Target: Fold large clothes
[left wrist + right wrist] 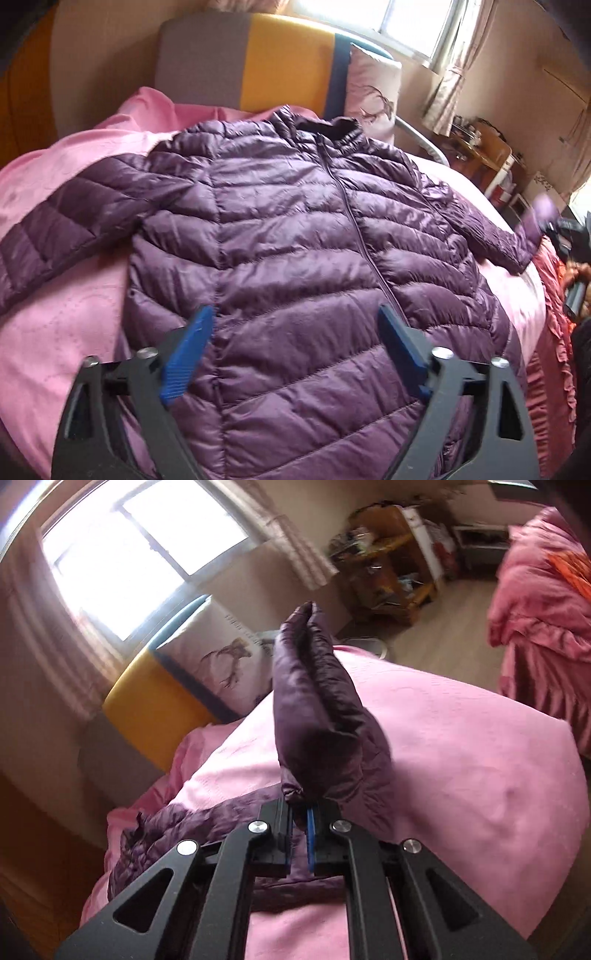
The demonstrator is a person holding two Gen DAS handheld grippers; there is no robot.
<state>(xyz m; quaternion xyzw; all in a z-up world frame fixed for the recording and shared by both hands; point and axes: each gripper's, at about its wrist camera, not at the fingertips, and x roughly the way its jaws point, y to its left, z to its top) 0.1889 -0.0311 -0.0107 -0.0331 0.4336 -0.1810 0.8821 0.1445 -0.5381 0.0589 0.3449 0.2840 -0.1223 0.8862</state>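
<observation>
- Blue-padded fingers of the left hand-held gripper spread wide in the left wrist view, above the lower front of a purple quilted jacket; nothing sits between the jaws.
- Only this view shows the whole jacket: it lies front up and zipped on the pink bed cover, collar toward the grey and yellow headboard, one sleeve stretched out to the left.
- At the right edge of this view, the other sleeve's cuff lifts off the bed, blurred, beside a dark shape that cannot be made out clearly.
- The right wrist view alone shows the right hand-held gripper: its jaws are clamped together on the jacket's sleeve, which stands up folded above the fingertips.
- Beyond that sleeve, this view shows a pillow against the headboard, a bright window, a cluttered wooden shelf and a heap of pink bedding at the far right.
</observation>
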